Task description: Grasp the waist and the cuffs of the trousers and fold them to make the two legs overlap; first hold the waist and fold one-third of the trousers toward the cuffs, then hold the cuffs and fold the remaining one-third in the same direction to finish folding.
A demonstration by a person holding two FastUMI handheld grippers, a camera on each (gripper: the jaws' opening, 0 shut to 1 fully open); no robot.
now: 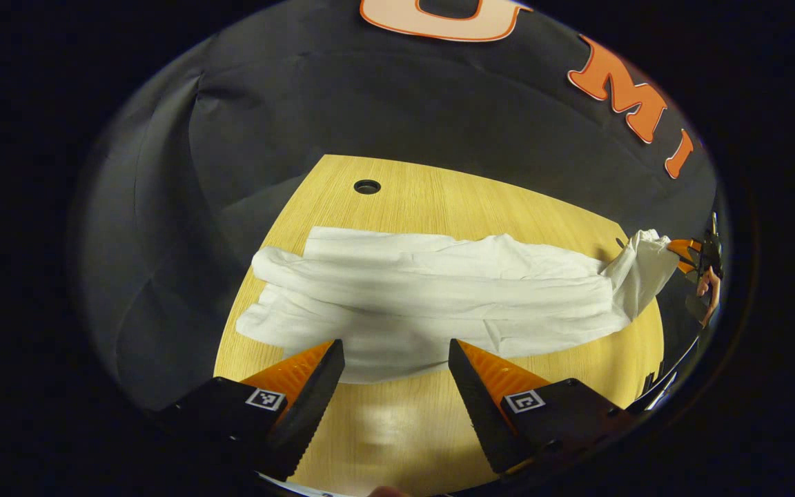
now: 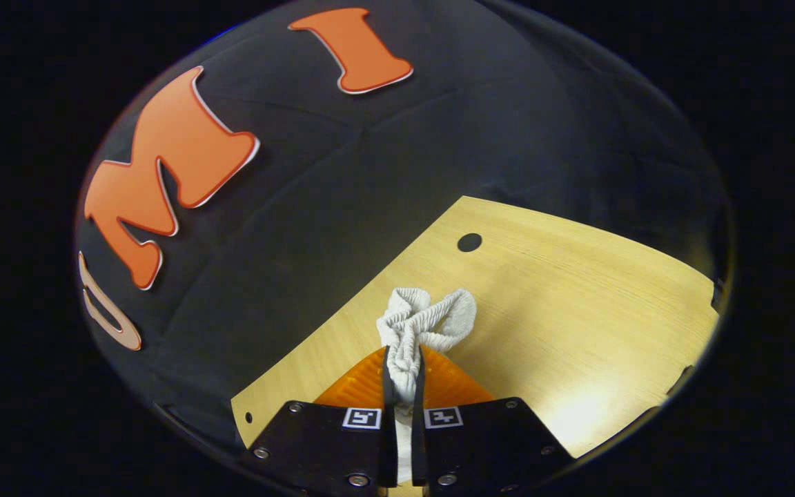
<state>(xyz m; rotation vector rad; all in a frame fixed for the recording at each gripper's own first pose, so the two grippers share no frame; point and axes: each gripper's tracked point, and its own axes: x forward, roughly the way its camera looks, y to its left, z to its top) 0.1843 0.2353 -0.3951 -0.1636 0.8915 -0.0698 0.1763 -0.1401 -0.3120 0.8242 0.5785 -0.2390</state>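
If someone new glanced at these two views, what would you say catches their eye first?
Most striking is the white trousers stretched across the wooden table, one end lifted at the far right by the right gripper. In the right gripper view, that gripper's jaws are clamped on a bunched, ribbed band of the cloth above the table. The left gripper hovers open at the near edge of the trousers.

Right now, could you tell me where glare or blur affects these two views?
Left gripper view: soft glare on the table between the open left claw, trousers slightly blurred. Right gripper view: a bright patch on the table, gathered fabric in the right claw sharp.
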